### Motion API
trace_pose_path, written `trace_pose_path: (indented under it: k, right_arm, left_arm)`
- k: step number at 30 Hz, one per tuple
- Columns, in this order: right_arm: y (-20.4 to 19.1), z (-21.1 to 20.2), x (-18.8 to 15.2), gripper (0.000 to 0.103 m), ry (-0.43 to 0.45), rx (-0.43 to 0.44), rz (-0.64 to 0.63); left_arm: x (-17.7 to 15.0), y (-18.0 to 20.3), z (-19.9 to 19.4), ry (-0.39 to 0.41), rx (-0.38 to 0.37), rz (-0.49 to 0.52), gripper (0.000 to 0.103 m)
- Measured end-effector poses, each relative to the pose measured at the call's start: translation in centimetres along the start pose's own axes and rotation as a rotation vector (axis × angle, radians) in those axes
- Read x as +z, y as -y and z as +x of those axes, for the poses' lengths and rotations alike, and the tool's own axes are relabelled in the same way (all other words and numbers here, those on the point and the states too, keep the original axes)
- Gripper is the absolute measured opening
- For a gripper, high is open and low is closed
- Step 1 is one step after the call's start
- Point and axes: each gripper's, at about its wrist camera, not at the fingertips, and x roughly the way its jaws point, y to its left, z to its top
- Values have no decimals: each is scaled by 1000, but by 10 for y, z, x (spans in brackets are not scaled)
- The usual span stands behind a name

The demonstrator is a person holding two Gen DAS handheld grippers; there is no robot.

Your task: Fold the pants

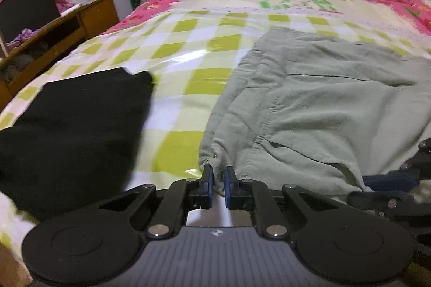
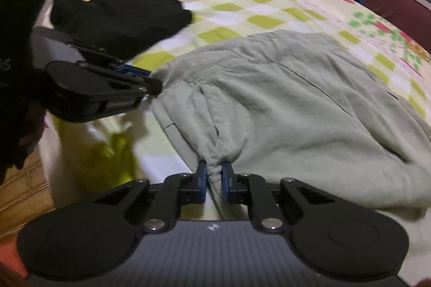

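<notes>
Left wrist view: left gripper [image 1: 218,173] pinches the pale green pants [image 1: 309,98] at the near hem.
Right gripper [image 2: 214,171]: clamped on bunched pants fabric.
Far left: black garment [image 1: 75,109] on the checkered bedspread [image 1: 188,44].

Left gripper [image 1: 218,173] and right gripper [image 2: 214,170]: black linkage arms, blue finger pads [image 2: 225,180], silver pivot screws [image 1: 157,230]. Grey ribbed body bears a small white logo [image 1: 216,233], flanked by black round discs [image 2: 72,237].
</notes>
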Motion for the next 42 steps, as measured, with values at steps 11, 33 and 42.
trace_pose_path:
  k: [11,33,42]
  right_arm:
    - [68,-89,-44,39,119,-108,318]
    - [350,-241,-310,3,333,-670,1353]
    - [340,-283,-338,6,263,-791,1335]
  left_arm:
    - [15,23,-46,113,46,92,26]
    - [42,345,-53,126,-510,507,28]
    - [41,359,-51,127,-530,512,28]
